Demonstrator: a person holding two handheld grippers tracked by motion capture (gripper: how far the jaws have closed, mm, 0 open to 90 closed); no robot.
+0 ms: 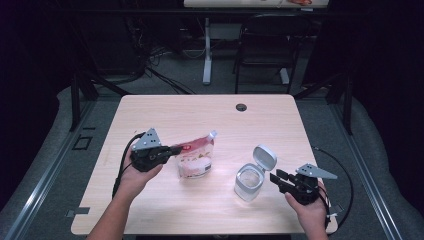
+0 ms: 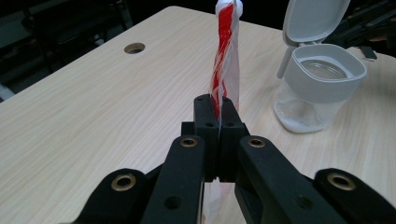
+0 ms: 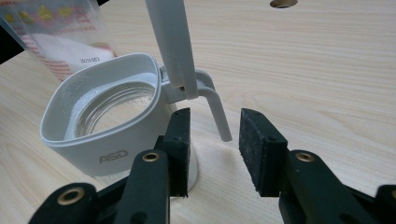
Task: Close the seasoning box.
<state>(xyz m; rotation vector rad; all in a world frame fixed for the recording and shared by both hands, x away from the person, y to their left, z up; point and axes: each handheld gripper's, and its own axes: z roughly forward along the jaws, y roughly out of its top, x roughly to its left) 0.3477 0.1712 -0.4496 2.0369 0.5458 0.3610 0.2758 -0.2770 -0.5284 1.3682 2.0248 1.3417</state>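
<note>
A red-and-white pouch (image 1: 196,159) of white grains stands on the wooden table (image 1: 200,115), left of centre. My left gripper (image 1: 175,149) is shut on the pouch's upper side edge; in the left gripper view the thin pouch (image 2: 226,56) runs edge-on out of the closed gripper (image 2: 215,116). To the right stands a clear jar (image 1: 249,181) with a white collar and its flip lid (image 1: 264,157) raised. My right gripper (image 1: 275,179) sits just right of the jar. In the right gripper view the gripper (image 3: 215,144) stands open, with the jar (image 3: 107,126) and its lid (image 3: 170,42) close ahead.
A round cable hole (image 1: 241,107) lies near the table's far edge. A dark chair (image 1: 267,45) and a white desk leg (image 1: 207,55) stand on the floor beyond the table. Cables trail from both grippers toward the near edge.
</note>
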